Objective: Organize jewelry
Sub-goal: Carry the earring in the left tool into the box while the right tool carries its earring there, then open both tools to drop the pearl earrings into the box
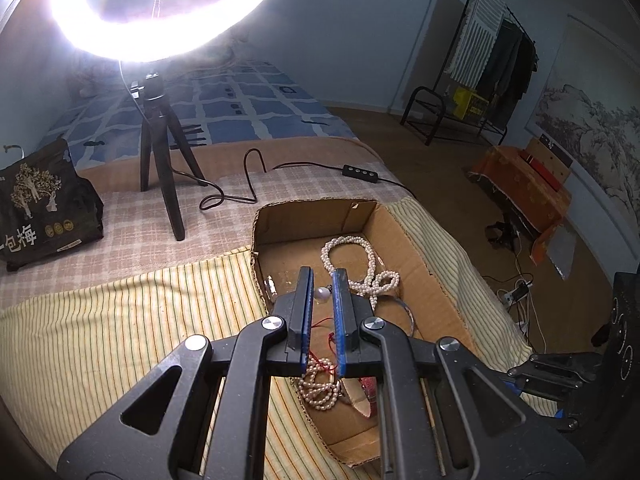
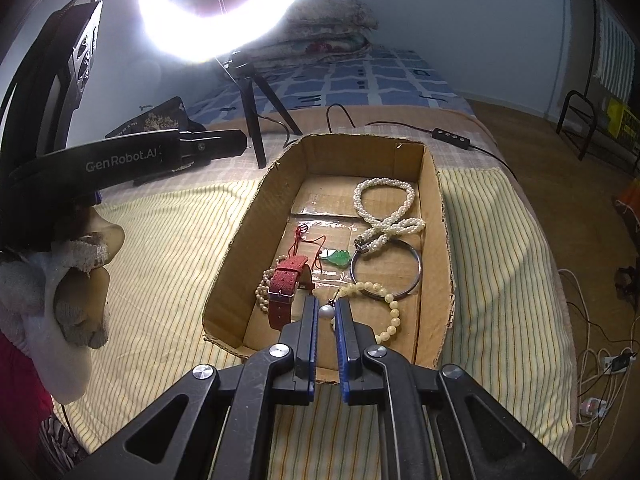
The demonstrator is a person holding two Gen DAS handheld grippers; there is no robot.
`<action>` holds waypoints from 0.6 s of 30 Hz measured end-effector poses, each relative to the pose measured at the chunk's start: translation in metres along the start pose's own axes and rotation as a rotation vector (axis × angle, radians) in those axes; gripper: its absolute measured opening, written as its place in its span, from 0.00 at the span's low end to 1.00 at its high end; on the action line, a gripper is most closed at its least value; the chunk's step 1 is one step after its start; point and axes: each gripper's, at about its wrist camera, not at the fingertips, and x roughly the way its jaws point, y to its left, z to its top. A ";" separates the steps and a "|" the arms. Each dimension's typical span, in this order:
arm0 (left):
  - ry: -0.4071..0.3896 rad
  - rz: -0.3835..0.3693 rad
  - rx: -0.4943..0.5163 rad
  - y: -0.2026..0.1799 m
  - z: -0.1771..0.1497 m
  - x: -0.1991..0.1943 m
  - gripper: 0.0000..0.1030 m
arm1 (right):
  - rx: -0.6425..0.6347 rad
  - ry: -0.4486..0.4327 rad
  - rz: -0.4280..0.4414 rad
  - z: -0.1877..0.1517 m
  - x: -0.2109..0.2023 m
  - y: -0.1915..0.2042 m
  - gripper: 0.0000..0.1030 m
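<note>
Left wrist view, far left - dark printed foil bag at the back of the bed, well apart from everything else. Next over, black tripod of a glowing ring light, cable looping just behind the open brown cardboard box. Broad bare stretch of yellow-striped cloth left of the box's torn near rim. Above the box floor, left tongs nearly together, clamped on a round white pearl drop held clear of the bottom. Beyond the tips, a braided white pearl rope toward the far right wall. Only a narrow strip of cloth right of the box before the bed edge and the floor. At the right edge, right tongs, side-on.

Right wrist view, from the left - white-gloved hand behind the left tongs, off to the side of the box. Inside, red watch strap, green pendant, metal bangle, yellow bead bracelet overlapping it. Right tongs likewise nearly together, nipping a second pearl drop over the near end of the box.
</note>
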 end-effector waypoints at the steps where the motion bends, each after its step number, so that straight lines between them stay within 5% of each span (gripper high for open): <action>1: -0.001 -0.001 0.002 -0.001 0.000 -0.001 0.07 | 0.001 0.000 0.001 0.000 0.000 0.000 0.07; 4: -0.007 0.004 0.011 -0.004 0.000 -0.002 0.07 | 0.000 -0.001 0.002 0.000 0.001 0.000 0.21; 9: 0.002 0.005 0.016 -0.006 0.001 -0.002 0.08 | -0.008 -0.007 -0.006 -0.001 -0.001 0.003 0.30; 13: -0.014 0.015 0.019 -0.006 0.001 -0.005 0.37 | -0.016 -0.021 -0.031 -0.001 -0.002 0.005 0.69; 18: -0.030 0.025 0.029 -0.007 0.002 -0.011 0.38 | -0.020 -0.036 -0.046 -0.001 -0.005 0.007 0.83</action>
